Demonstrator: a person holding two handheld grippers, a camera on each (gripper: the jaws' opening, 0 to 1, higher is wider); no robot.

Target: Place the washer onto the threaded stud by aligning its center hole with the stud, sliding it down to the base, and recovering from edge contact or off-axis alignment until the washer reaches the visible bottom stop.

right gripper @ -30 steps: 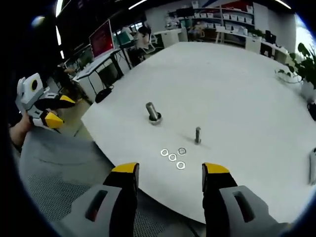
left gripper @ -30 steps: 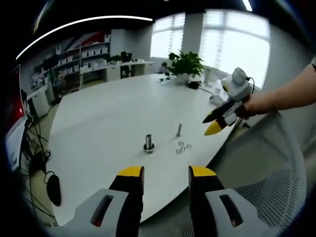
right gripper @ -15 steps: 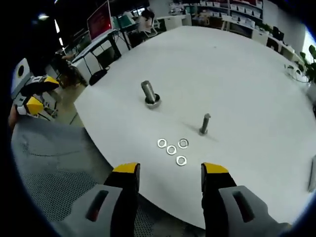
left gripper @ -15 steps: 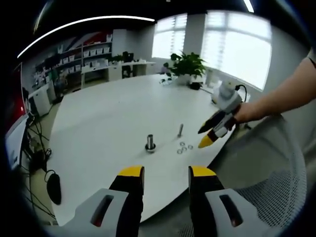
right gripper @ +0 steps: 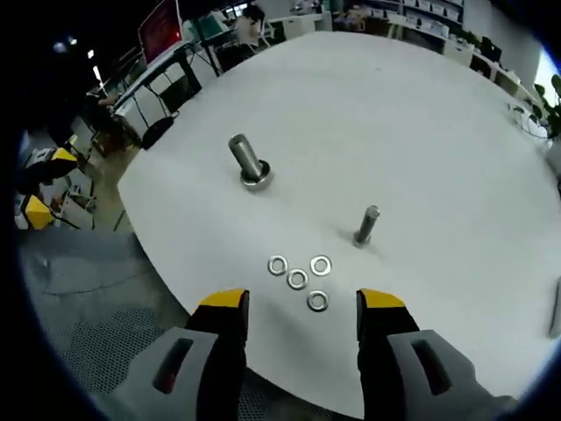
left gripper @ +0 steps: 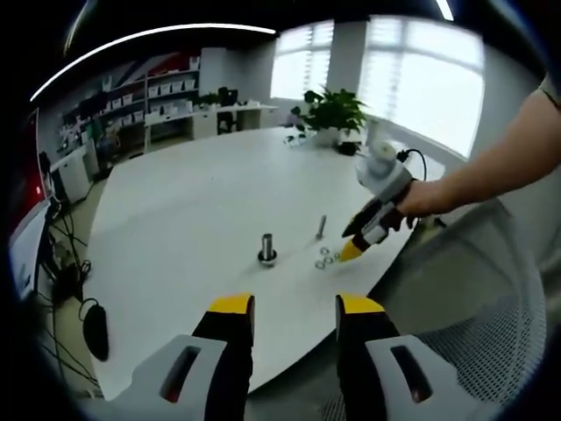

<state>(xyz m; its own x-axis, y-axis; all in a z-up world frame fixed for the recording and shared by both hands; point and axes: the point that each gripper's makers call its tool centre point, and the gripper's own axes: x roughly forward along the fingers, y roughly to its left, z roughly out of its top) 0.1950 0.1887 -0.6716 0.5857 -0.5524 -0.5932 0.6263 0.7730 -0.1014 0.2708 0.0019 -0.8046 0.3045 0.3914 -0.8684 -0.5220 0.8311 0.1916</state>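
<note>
Several flat steel washers lie in a loose cluster near the white table's front edge. My right gripper hovers open just above and before them, nothing between its jaws. Beyond them stands a thin threaded stud, and to the far left a thicker stud on a round base. In the left gripper view, the thick stud, thin stud and washers sit mid-table. The right gripper, held by a hand, reaches in beside the washers. My left gripper is open, off the table's edge.
A grey mesh chair lies under both grippers at the table's edge. A potted plant and small items stand at the table's far side. Desks and a red screen lie beyond. The left gripper shows at the far left.
The right gripper has come forward and down over the table edge, closing on the washers. The left gripper has stayed nearly still. Both remain open.
</note>
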